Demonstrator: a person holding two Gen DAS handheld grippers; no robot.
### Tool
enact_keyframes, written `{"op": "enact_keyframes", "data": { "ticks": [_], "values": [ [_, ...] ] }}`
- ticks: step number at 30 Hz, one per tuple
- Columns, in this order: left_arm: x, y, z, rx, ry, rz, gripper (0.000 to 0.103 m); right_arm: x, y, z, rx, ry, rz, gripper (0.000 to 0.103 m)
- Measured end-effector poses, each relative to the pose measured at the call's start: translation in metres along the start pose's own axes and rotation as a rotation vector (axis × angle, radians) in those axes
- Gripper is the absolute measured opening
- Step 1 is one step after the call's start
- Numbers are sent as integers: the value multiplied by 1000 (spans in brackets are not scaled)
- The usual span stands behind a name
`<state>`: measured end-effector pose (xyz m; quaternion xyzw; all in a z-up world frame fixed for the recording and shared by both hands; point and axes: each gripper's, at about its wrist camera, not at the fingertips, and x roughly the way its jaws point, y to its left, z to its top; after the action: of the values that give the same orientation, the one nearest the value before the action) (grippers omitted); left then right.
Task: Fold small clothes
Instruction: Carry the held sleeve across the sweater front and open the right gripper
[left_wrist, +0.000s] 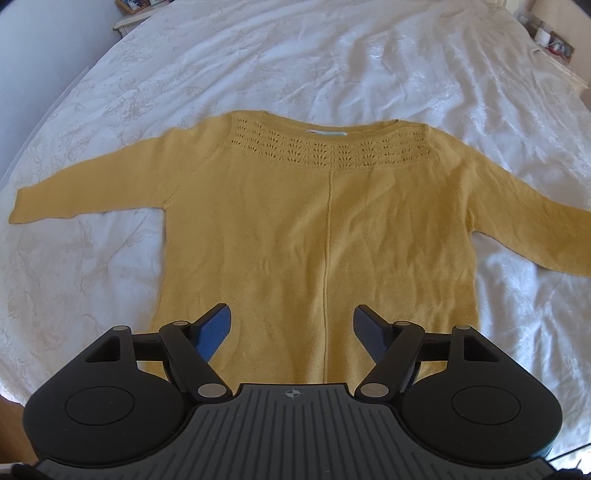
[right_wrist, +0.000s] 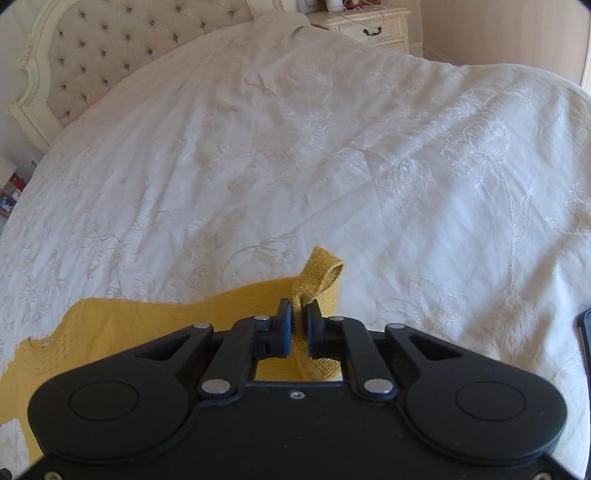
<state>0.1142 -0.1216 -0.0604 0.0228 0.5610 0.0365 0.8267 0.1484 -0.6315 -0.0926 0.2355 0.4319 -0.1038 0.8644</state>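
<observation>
A mustard-yellow knit sweater (left_wrist: 295, 221) lies flat and face up on a white bedspread (left_wrist: 295, 55), neckline away from me, both sleeves spread out. My left gripper (left_wrist: 291, 326) is open and empty, hovering over the sweater's lower hem near the centre seam. In the right wrist view, my right gripper (right_wrist: 298, 317) is shut on the end of a sleeve (right_wrist: 321, 275), pinching the cuff so a loop of knit stands up past the fingers. More of the sweater (right_wrist: 129, 325) lies to the left under the gripper.
The white embroidered bedspread (right_wrist: 332, 147) covers the whole bed. A tufted headboard (right_wrist: 110, 48) is at the far left and a cream nightstand (right_wrist: 369, 26) stands at the back. Another nightstand with small items (left_wrist: 550, 37) is at the far right. A dark object (right_wrist: 585, 332) sits at the right edge.
</observation>
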Motion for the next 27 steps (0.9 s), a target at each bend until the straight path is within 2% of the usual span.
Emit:
{"op": "enact_keyframes", "data": {
  "ticks": [6, 12, 15, 19, 24, 27],
  "values": [
    [14, 41, 1, 4, 6, -43, 73, -13, 108, 12, -69, -43, 140, 14],
    [21, 96, 3, -19, -8, -28, 73, -4, 239, 5, -158, -25, 328, 14],
    [27, 125, 3, -35, -2, -12, 73, 10, 305, -15, -213, 9, 429, 14],
    [36, 158, 3, -56, 13, 9, 73, 33, 379, -48, -295, 75, 519, 14],
    [45, 189, 1, -77, 33, 25, 73, 63, 451, -102, -392, 187, 569, 14],
    [49, 200, 0, -87, 40, 33, 73, 81, 480, -136, -471, 246, 547, 14]
  ]
}}
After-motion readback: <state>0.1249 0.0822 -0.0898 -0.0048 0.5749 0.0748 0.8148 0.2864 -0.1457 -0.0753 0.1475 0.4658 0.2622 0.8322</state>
